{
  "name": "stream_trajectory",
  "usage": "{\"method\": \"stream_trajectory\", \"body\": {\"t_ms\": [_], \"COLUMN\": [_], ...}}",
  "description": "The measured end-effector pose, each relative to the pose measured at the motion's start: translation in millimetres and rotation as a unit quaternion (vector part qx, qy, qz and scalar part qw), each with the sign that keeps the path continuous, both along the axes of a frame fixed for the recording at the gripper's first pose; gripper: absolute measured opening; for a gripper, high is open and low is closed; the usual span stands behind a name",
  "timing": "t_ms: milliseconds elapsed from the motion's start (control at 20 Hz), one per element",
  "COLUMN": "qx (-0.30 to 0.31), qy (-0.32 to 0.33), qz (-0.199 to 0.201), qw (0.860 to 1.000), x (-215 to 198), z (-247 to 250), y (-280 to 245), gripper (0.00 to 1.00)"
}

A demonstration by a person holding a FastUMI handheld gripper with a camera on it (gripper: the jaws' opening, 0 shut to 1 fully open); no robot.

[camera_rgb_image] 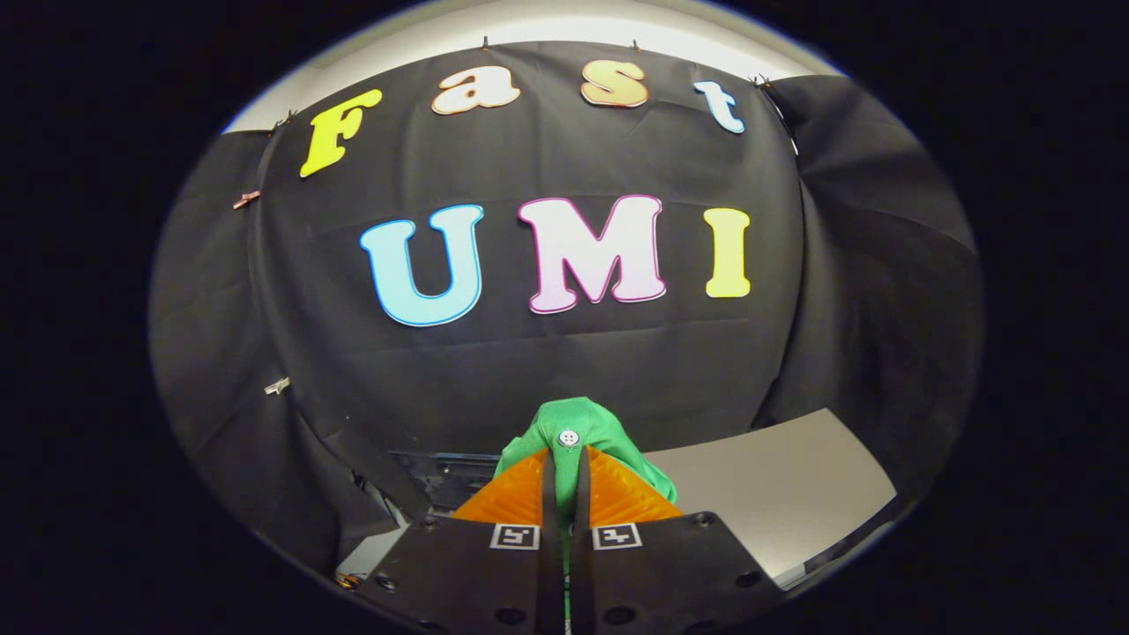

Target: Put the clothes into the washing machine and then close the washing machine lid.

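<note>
— While the gripper [565,463] points toward the booth's black cloth wall [547,353], what are its fingers at?

— They are drawn nearly together, with only a thin slit between them, and both press on a green garment [578,423]. The cloth is pinched in that slit and bunches up just above the fingertips.

— How does the garment sit?

— It rises as a rounded lump over the tips, and a fold hangs down beside the right finger. A small pale button [569,437] shows on it, right at the top of the gap between the fingers. A sliver of green also shows lower down in the slit, between the two square markers on the gripper's body.

— What lies beyond it?

— Below and behind the garment a pale grey counter [776,485] stretches off to the right. To the left of the fingers, low against the wall, sits a dark boxy thing [441,476]; I cannot tell what it is. The garment is held up clear of the counter, in front of the wall's lower part.
</note>
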State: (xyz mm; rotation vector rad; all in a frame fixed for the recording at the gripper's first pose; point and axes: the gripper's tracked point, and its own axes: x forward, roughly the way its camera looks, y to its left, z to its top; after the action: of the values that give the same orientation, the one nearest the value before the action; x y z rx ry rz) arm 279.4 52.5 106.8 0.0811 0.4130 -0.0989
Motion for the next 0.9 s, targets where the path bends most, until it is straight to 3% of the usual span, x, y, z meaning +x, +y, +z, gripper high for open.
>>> {"method": "stream_trajectory", "body": {"t_ms": [350, 900], "qx": [0.001, 0.011], "qy": [0.012, 0.038], "qz": [0.018, 0.006], "qw": [1.000, 0.999], "x": [0.7, 13.9], "z": [-41.1, -156.4], "y": [58.1, 75.8], "gripper": [0.07, 0.07]}}
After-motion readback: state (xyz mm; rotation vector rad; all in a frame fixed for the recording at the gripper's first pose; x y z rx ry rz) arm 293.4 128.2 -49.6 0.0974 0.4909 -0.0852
